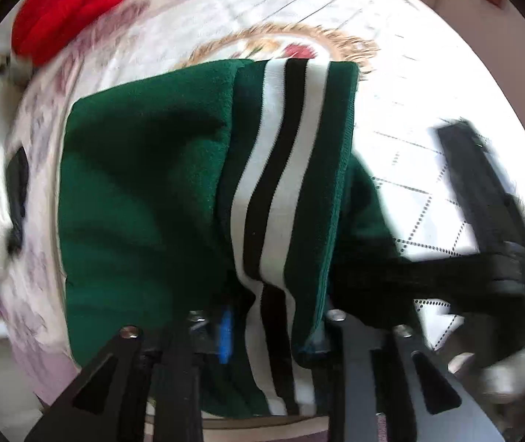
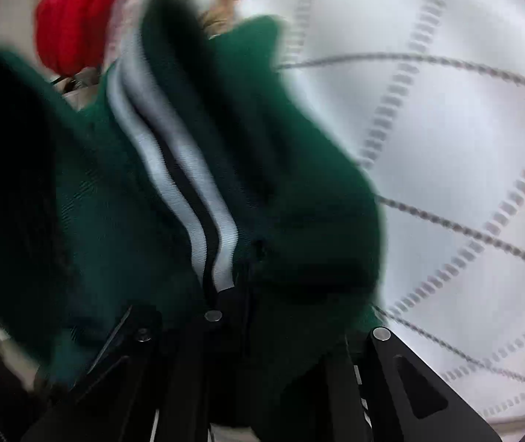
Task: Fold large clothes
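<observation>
One green garment (image 1: 144, 191), dark with a band of white and black stripes (image 1: 280, 184), fills the middle of both wrist views. It hangs bunched from both tongs above a white quilted bedcover (image 1: 409, 118) stitched in a diamond pattern. In the left wrist view the striped band runs from the lower centre, between the fingers, up and away toward the top of the cloth, so the long axis lies roughly along the line of sight; the far edge is folded over, squarely across.

The left tongs (image 1: 273, 335) are clamped on the garment, with the striped band passing between the fingers and a blue pad (image 1: 226, 335) showing at the cloth's edge. The right tongs (image 2: 262, 331) are buried in green fabric, which bulges over both fingers; the jaws seem closed on the cloth, though blur makes this less sure. The right tongs also show in the left wrist view (image 1: 483, 221), as a dark blurred shape at the garment's right side.

Beyond the garment lies a red cloth (image 1: 74, 7) at the upper left, well apart from it. A round motif with a tan fringed border (image 1: 336, 38) sits on the bedcover just behind the folded edge. A white object with black patches (image 1: 0, 202) lies at the far left; what it is cannot be told.
</observation>
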